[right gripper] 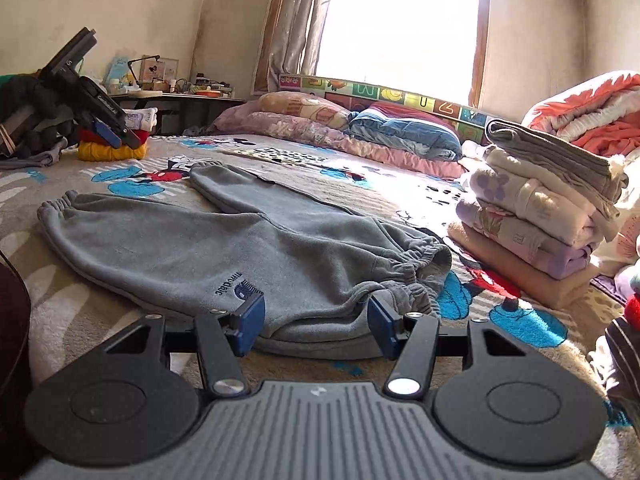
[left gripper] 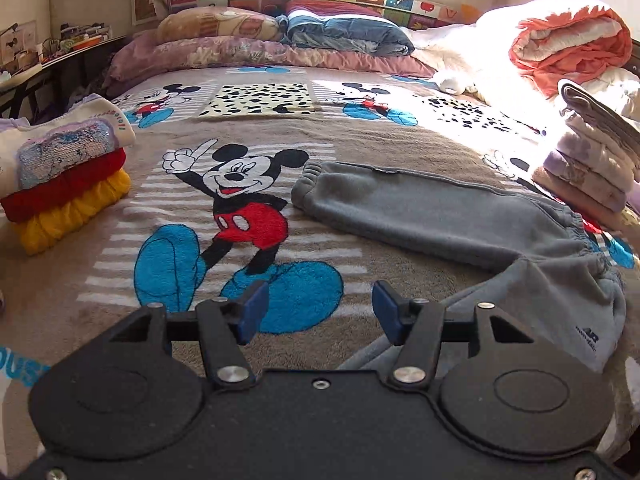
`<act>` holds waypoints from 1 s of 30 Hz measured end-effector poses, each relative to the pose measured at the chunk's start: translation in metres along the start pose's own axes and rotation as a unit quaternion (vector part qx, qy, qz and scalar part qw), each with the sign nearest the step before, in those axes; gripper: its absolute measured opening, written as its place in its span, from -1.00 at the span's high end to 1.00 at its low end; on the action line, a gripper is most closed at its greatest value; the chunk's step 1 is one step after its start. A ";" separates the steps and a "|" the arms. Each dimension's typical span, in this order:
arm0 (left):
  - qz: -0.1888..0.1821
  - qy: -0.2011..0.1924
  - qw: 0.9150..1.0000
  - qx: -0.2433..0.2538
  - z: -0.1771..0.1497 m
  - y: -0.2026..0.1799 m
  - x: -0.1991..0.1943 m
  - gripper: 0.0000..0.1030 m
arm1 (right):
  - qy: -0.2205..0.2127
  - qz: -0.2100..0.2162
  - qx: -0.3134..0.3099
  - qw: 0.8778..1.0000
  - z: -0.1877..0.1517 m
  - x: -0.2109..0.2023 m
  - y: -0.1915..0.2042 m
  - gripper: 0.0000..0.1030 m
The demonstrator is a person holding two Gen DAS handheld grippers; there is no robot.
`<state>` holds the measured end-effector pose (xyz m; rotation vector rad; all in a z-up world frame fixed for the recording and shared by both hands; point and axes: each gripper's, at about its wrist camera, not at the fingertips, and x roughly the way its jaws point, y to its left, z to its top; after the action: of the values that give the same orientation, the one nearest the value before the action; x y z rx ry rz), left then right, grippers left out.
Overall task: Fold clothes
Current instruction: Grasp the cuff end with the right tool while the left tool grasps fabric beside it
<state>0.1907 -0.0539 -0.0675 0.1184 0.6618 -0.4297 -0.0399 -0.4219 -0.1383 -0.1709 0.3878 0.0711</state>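
Grey sweatpants point(left gripper: 432, 216) lie spread on the Mickey Mouse blanket point(left gripper: 248, 200), legs apart, waistband at the right. In the right wrist view the sweatpants point(right gripper: 208, 248) fill the middle, with the waistband point(right gripper: 404, 276) just ahead. My left gripper point(left gripper: 320, 312) is open and empty, over the blanket, left of the near trouser leg. My right gripper point(right gripper: 316, 320) is open, its blue pads either side of the near edge of the pants without gripping. The left gripper also shows in the right wrist view point(right gripper: 108, 128), held up at far left.
A folded stack of red, yellow and white clothes point(left gripper: 68, 184) sits at the left. A taller folded stack point(right gripper: 540, 216) sits at the right. Pillows point(left gripper: 248, 40) and a rolled orange blanket point(left gripper: 572, 44) lie at the bed's head. A cluttered desk point(right gripper: 176, 92) stands by the wall.
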 end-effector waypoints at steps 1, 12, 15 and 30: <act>0.000 -0.007 1.000 0.014 -0.010 -0.001 -0.012 -0.10 | 0.002 -0.002 -0.016 1.000 0.004 -0.002 -0.002 -0.11; 0.014 -0.051 0.971 0.231 -0.102 -0.044 -0.062 -0.10 | 0.074 -0.001 -0.259 0.963 0.032 0.006 -0.024 -0.11; 0.040 -0.041 0.944 0.326 -0.122 -0.061 -0.051 -0.10 | 0.105 0.008 -0.332 0.937 0.020 0.014 -0.023 -0.11; 0.088 -0.025 0.863 0.497 -0.165 -0.069 -0.011 -0.10 | 0.116 0.014 -0.533 0.838 -0.031 0.051 -0.018 -0.20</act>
<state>0.0600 -0.0725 -0.1879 1.1425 0.3131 -0.5615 -0.0028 -0.4430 -0.1835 -1.2953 0.5624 0.2976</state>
